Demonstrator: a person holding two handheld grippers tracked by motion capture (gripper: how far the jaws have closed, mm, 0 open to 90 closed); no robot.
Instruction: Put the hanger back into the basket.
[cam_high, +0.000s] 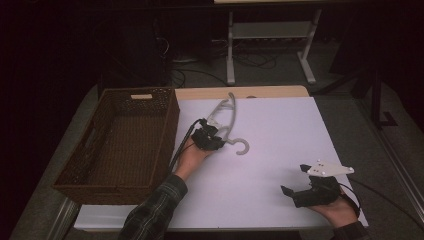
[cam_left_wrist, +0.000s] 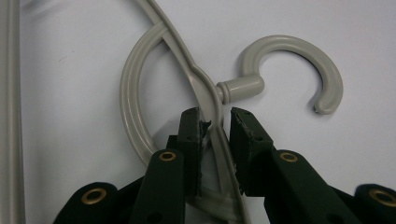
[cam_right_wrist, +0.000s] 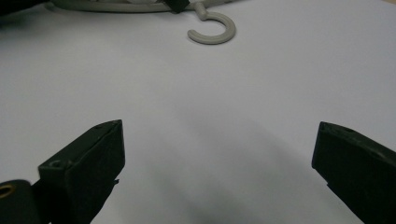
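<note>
A grey plastic clothes hanger (cam_high: 223, 111) lies on the white table (cam_high: 285, 125), its hook (cam_high: 242, 147) pointing toward the person. My left gripper (cam_high: 218, 133) sits at the hanger's neck. In the left gripper view the jaws (cam_left_wrist: 217, 123) stand on either side of the hanger's arm (cam_left_wrist: 219, 140) just below the hook (cam_left_wrist: 299, 56), pads pressed close against it. My right gripper (cam_high: 295, 179) rests at the near right of the table, held in a hand, jaws wide apart (cam_right_wrist: 217, 140) with nothing between them. The hook (cam_right_wrist: 212, 35) lies farther off.
A brown wicker basket (cam_high: 169, 127) stands at the table's left, close beside the left forearm. A bare wooden strip (cam_high: 270, 92) runs along the far edge. Beyond it, white table legs (cam_high: 230, 50) and cables on the dark floor.
</note>
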